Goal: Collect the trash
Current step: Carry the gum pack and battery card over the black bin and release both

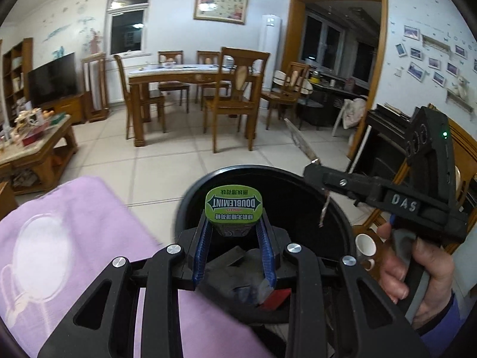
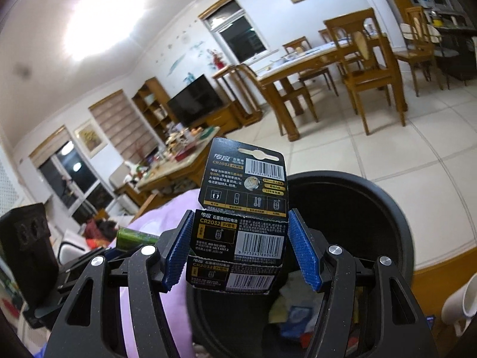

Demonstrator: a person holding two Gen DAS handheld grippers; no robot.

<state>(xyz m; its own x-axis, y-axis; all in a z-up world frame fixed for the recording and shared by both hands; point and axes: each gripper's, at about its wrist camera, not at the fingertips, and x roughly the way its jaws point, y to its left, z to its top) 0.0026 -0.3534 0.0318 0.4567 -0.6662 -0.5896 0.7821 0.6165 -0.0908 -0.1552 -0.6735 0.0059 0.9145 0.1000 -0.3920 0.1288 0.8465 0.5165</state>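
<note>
The left gripper (image 1: 234,223) is clenching a green gum tin (image 1: 234,205) between its blue pads (image 1: 200,247), holding it over the near rim of the black bin (image 1: 193,197), which is sitting at 12 o'clock. The right gripper (image 2: 240,238) is gripping a black battery card (image 2: 243,208) upright, with the bin (image 2: 396,214) at 1 o'clock and trash lying inside. A purple cloth (image 1: 68,226) is lying at 9 o'clock of the bin, touching it; bare tiled floor (image 1: 167,164) is stretching beyond.
</note>
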